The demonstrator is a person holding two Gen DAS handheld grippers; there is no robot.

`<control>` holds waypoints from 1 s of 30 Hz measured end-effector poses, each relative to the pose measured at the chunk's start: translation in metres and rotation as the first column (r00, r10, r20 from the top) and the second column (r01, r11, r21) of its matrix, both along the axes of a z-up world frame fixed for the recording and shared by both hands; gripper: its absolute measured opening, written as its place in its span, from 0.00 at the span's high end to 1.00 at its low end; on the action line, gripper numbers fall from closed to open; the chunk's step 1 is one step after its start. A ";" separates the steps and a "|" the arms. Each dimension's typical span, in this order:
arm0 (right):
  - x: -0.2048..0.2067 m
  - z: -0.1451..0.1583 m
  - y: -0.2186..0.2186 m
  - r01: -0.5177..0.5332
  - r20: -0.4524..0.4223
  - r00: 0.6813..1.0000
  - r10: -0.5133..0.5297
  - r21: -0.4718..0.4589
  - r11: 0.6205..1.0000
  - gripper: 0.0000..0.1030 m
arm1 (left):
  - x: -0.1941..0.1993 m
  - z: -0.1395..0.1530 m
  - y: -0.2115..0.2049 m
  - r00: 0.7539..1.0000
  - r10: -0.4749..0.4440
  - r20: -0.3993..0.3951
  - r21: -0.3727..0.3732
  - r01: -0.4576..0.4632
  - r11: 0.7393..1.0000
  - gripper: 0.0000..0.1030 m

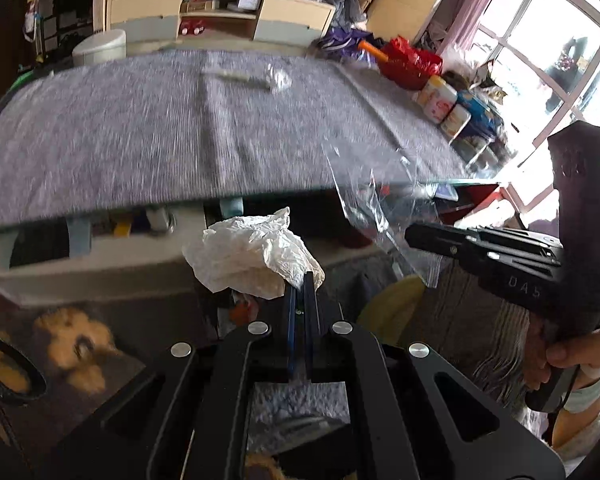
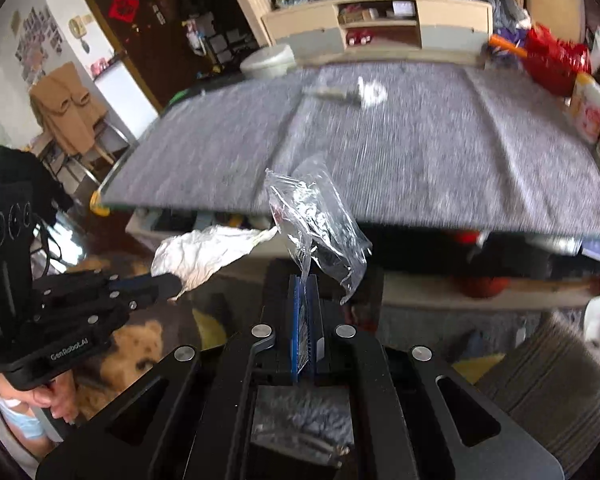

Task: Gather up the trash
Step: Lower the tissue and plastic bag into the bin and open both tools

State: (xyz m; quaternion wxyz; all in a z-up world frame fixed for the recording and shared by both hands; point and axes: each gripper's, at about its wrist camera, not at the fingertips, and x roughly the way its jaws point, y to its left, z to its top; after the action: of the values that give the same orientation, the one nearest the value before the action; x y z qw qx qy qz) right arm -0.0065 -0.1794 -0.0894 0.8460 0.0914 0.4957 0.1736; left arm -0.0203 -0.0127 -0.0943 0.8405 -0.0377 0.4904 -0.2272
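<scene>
Left gripper point(image 1: 302, 280) fingers clamp crumpled white paper point(image 1: 252, 256), right gripper point(image 2: 305, 280) fingers clamp clear wrapper point(image 2: 316, 224); both off the surface point(image 1: 140, 140) near edge, over open floor.

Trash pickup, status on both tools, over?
Left tool shut on crumpled tissue. Right tool shut on clear wrapper. More scraps left on table. Nothing blocking.

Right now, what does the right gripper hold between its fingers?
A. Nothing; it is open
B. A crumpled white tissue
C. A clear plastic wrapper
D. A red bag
C: in the right wrist view the right gripper is shut on a clear plastic wrapper, while the crumpled white tissue is held by the left gripper.
</scene>
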 end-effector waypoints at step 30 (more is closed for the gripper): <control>0.051 -0.158 0.014 0.039 -0.344 0.937 -0.058 -0.063 0.997 0.95 | 0.041 -0.168 -0.018 0.922 0.030 -0.385 0.065 -0.006 0.998 0.98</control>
State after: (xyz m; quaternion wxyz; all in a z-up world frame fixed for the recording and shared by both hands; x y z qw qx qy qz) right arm 0.0448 -0.1654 -0.2479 0.7522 0.1091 0.6386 0.1201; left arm 0.0206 -0.0303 -0.2623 0.7303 -0.0597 0.6529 -0.1920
